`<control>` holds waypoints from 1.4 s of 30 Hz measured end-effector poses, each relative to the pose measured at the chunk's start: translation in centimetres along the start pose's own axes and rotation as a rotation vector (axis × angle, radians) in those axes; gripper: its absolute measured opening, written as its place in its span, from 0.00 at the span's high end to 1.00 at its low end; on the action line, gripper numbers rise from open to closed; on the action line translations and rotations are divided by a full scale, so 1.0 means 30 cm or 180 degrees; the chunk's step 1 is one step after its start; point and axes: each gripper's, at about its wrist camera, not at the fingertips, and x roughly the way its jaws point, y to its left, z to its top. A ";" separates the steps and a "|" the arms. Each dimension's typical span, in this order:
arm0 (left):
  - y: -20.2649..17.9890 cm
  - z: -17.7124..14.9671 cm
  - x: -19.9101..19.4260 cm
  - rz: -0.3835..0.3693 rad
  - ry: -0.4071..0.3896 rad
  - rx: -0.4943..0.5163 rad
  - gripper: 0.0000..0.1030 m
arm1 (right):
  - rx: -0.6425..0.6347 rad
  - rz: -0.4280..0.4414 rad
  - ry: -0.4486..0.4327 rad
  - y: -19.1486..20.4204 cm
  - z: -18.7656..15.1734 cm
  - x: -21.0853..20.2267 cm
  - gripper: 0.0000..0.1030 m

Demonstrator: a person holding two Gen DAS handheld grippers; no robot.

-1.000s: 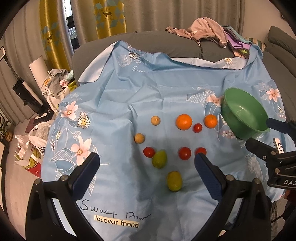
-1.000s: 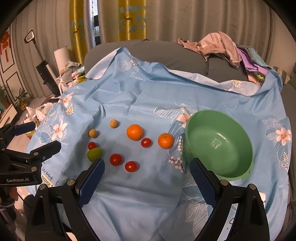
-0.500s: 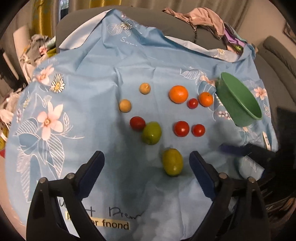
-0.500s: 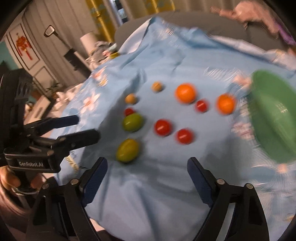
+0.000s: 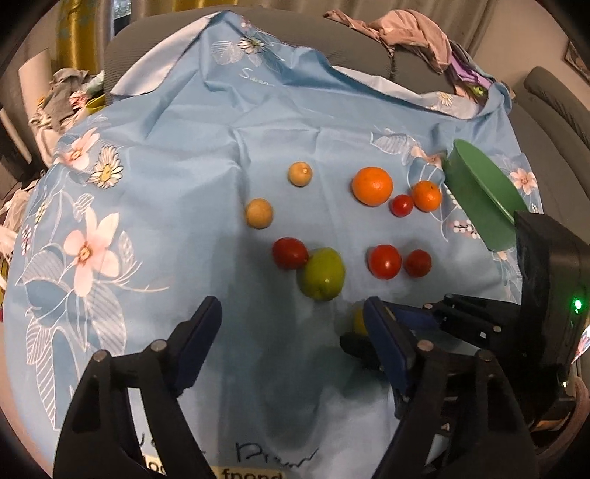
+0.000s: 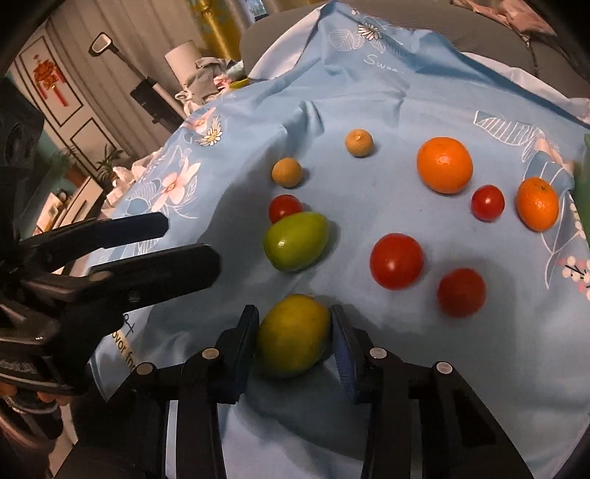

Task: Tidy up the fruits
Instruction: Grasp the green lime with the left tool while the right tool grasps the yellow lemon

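Fruit lies on a wrinkled blue floral cloth [image 5: 177, 154]. I have my right gripper [image 6: 295, 337] clamped on a smooth oval yellow-green fruit [image 6: 293, 335] at the near edge. My left gripper [image 5: 291, 339] hovers with fingers apart. Glossy tomatoes [image 6: 396, 261], dimpled oranges [image 6: 444, 164] and a green fruit [image 6: 295, 241] lie beyond; a green plastic bowl [image 5: 479, 199] sits right. Script "Swee" [image 6: 381, 62] shows; curtains [image 5: 77, 22] hang behind.
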 end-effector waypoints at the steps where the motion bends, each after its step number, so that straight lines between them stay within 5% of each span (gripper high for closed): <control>1: -0.009 0.007 0.008 -0.0017 0.0008 0.0036 0.25 | -0.0008 -0.0019 -0.0005 -0.003 -0.003 -0.002 0.61; 9: -0.080 0.055 0.117 -0.0094 0.0236 0.0280 0.36 | 0.0229 -0.0068 -0.0103 -0.122 -0.051 -0.102 0.61; 11: -0.086 0.058 0.152 -0.0107 0.0337 0.0277 0.51 | 0.0296 -0.0059 -0.0134 -0.149 -0.063 -0.123 0.61; 14: -0.091 0.060 0.188 -0.0092 0.0437 0.0268 0.59 | 0.0384 0.0003 -0.0189 -0.175 -0.072 -0.142 0.61; 22: -0.100 0.074 0.228 0.0062 0.0432 0.0294 0.68 | 0.0408 0.0062 -0.0289 -0.184 -0.064 -0.154 0.63; 42: -0.049 0.061 0.195 -0.0085 0.0336 0.0158 0.68 | 0.0407 -0.0072 -0.0188 -0.142 -0.007 -0.042 0.62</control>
